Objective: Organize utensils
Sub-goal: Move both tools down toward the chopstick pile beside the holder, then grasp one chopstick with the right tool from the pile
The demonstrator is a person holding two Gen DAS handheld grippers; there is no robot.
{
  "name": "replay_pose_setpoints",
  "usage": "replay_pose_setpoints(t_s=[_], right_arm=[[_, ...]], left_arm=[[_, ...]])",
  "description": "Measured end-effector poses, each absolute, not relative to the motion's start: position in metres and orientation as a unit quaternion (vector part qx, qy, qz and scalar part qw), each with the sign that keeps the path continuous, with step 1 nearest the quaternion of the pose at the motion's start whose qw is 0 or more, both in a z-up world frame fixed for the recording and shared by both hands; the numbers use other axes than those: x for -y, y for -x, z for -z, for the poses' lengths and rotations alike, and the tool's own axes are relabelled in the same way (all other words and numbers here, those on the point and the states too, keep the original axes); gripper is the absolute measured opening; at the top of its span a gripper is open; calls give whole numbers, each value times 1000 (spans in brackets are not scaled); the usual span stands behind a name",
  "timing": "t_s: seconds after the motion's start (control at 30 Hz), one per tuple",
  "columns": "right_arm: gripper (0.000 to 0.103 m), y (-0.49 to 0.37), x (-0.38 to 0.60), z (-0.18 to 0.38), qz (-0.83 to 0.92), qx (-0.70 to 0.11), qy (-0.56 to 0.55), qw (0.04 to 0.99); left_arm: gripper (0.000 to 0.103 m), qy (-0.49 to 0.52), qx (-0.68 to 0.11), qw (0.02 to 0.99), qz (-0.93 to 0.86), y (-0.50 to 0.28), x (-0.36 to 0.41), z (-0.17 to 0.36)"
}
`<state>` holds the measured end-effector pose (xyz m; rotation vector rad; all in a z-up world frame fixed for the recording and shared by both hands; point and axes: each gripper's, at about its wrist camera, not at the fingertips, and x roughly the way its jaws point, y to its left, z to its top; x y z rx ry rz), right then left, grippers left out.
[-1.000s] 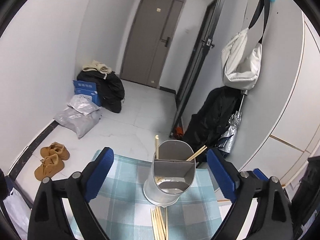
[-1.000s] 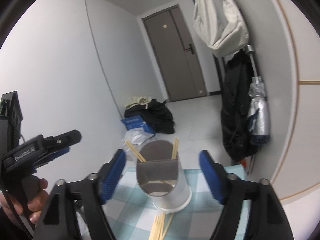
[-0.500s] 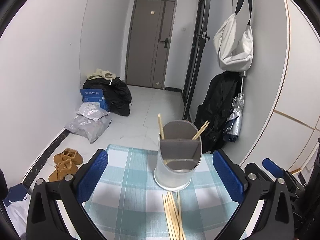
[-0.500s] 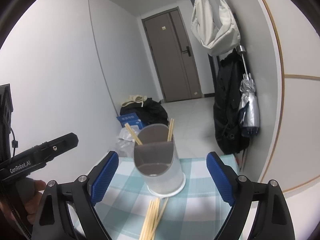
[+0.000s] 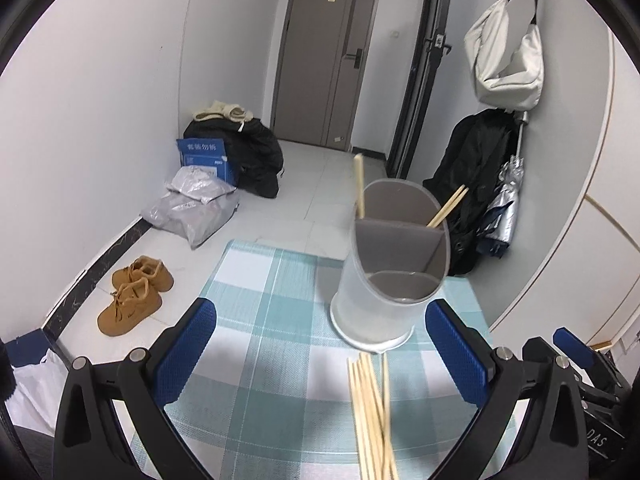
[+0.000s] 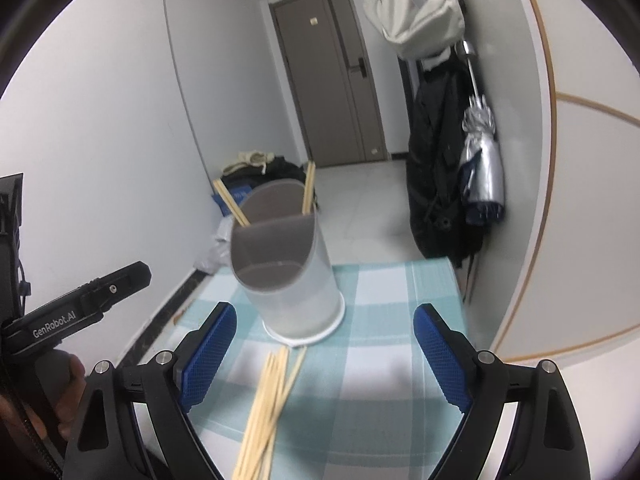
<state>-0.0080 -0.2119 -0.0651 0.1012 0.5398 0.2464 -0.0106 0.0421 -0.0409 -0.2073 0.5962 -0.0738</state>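
On checked tablecloth [image 5: 260, 320], divided holder [image 5: 384, 280] with chopsticks upright [image 5: 360, 184], loose chopsticks [image 5: 372, 408] beside, both grippers' fingers apart, empty.

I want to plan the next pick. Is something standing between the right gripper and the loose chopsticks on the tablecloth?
Nothing visible does. The right gripper is open, and the loose chopsticks lie on the checked tablecloth directly between its fingers. The utensil holder stands beyond them, not in the way.

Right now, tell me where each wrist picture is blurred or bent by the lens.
Left wrist view: the pale wooden chopsticks lying on the checked cloth smear toward the bottom edge, and the right-hand wall curves. Right wrist view: softer overall, the translucent grey divided utensil holder leans as if tilted, and the loose chopsticks blur.
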Motion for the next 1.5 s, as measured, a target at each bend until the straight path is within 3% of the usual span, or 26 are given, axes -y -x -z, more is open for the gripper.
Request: replay_pose_setpoints(t_s=[0.5, 0.57, 0.7, 0.8, 0.97, 1.1, 1.23, 1.33, 1.5], right_arm=[[89, -36, 187, 116, -106, -394, -26, 913], [79, -47, 177, 125, -120, -424, -17, 897], [68, -65, 160, 144, -128, -469, 1, 874], [45, -81, 152, 157, -134, -501, -1, 855], [36, -97, 140, 174, -127, -539, -3, 833], [34, -93, 126, 174, -117, -534, 44, 836], [10, -84, 114, 175, -114, -531, 98, 834], [5, -80, 115, 174, -125, -533, 95, 831], [4, -72, 126, 172, -127, -541, 82, 828]], left_arm=[[102, 141, -354, 925, 1, -19, -77, 66], [102, 149, -358, 922, -4, -19, -84, 64], [102, 162, -369, 915, -14, -22, -93, 66], [102, 173, -378, 909, -22, -25, -99, 69], [102, 187, -390, 901, -30, -28, -106, 73], [102, 199, -393, 897, -30, -28, -112, 74], [102, 208, -391, 896, -31, -26, -113, 72], [102, 211, -391, 895, -29, -25, -113, 71], [102, 207, -393, 896, -29, -27, -113, 72]])
